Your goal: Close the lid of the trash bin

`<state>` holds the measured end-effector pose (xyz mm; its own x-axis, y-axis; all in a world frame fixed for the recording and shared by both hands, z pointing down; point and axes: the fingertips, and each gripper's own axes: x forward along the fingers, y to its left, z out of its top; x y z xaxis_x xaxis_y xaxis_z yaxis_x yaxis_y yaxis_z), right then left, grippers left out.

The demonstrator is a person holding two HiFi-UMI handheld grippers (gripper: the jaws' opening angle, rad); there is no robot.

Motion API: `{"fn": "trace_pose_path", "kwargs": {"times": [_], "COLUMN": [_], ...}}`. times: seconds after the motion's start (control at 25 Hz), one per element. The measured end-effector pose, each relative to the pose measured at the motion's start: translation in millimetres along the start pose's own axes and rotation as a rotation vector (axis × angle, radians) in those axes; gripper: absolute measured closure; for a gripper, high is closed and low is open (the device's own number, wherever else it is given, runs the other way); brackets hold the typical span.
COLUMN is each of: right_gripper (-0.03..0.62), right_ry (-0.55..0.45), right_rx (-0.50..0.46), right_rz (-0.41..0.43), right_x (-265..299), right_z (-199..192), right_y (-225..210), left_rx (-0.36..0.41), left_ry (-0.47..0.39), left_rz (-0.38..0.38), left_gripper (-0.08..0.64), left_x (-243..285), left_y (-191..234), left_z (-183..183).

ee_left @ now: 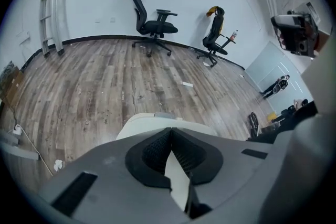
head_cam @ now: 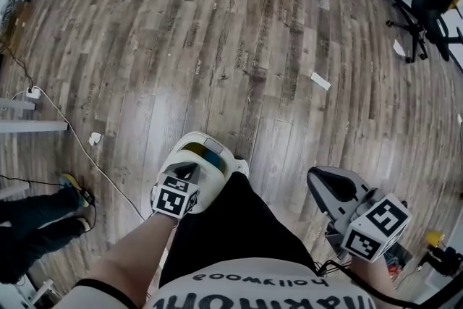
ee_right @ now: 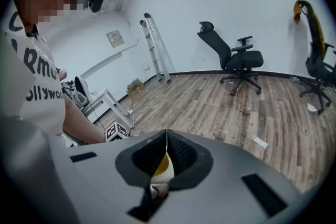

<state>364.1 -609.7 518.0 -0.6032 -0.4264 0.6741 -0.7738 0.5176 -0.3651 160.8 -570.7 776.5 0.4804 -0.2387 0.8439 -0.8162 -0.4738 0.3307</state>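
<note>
**Head view: trash bin under the left gripper**

The white trash bin (head_cam: pixel 192 138) stands on the floor (head_cam: pixel 217 47) by the person's legs. Its lid is probably light plastic (press on top). The left gripper (head_cam: pixel 188 171), just above it, and the right gripper (head_cam: pixel 320 181) have their jaws together, empty.

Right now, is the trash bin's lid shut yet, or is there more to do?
Done: the left gripper, jaws shut, is right over the trash bin. In hand: it looks ready to push the lid, though I cannot see a touch. Left: a yellow gap shows on the bin's top, so the lid seems not fully down. The right gripper, jaws shut, hangs off to the side.
</note>
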Motion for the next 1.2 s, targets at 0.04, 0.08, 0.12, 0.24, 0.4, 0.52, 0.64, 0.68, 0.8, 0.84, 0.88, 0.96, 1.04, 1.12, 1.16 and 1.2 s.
{"fn": "trace_pose_path", "kwargs": {"times": [0.04,0.08,0.12,0.24,0.4,0.52,0.64,0.68,0.8,0.84,0.88,0.96,1.04,1.12,1.16,1.2], "right_gripper": [0.581,0.581,0.581,0.581,0.581,0.581,0.581,0.581,0.581,0.581,0.581,0.581,0.581,0.581,0.581,0.581], "right_ry": [-0.004,-0.008,-0.011,-0.012,-0.001,0.002,0.003,-0.001,-0.017,-0.022,-0.027,-0.035,-0.044,-0.058,-0.061,-0.062], "right_rx": [0.002,0.004,0.007,0.013,0.025,0.040,0.051,0.055,0.056,0.056,0.057,0.061,0.068,0.067,0.063,0.057], "right_rz": [0.004,0.009,0.012,0.009,0.012,0.013,0.007,0.004,-0.009,-0.013,-0.015,-0.019,-0.014,0.006,0.020,0.037], "right_x": [2.9,5.8,8.8,18.3,30.3,32.7,34.4,35.4,38.3,39.1,39.6,39.3,38.4,36.8,35.0,32.4], "right_z": [0.9,0.8,0.0,-4.6,-13.5,-17.5,-19.3,-19.4,-17.9,-17.4,-17.1,-16.0,-10.6,3.5,12.7,22.4], "right_y": [-4.9,-10.1,-15.6,-33.7,-49.5,-59.7,-68.0,-70.3,-77.0,-79.0,-80.5,-82.4,-80.2,-71.0,-62.9,-52.3], "left_rx": [0.016,0.030,0.039,0.039,0.035,-0.032,-0.124,-0.141,-0.141,-0.126,-0.107,-0.073,-0.056,-0.057,-0.066,-0.076], "left_ry": [0.022,0.047,0.074,0.133,0.206,0.262,0.325,0.339,0.347,0.345,0.347,0.350,0.344,0.300,0.259,0.204], "left_rz": [0.001,0.000,0.000,0.003,0.045,0.053,0.037,0.033,0.026,0.027,0.028,0.029,0.016,-0.036,-0.079,-0.124], "left_gripper": [0.552,0.552,0.552,0.552,0.552,0.552,0.552,0.552,0.552,0.552,0.552,0.552,0.552,0.554,0.552,0.552], "left_x": [8.3,17.1,26.0,49.7,73.8,89.0,96.1,98.2,104.5,105.9,106.5,106.1,99.9,83.6,70.8,54.9], "left_y": [1.9,3.6,5.2,9.8,21.5,25.5,28.0,29.4,31.8,32.1,32.2,31.5,26.8,12.9,1.3,-11.9], "left_z": [0.3,0.3,0.1,-0.8,-5.2,-8.6,-10.4,-11.1,-10.7,-10.2,-10.0,-9.2,-6.4,2.9,10.4,20.7]}}
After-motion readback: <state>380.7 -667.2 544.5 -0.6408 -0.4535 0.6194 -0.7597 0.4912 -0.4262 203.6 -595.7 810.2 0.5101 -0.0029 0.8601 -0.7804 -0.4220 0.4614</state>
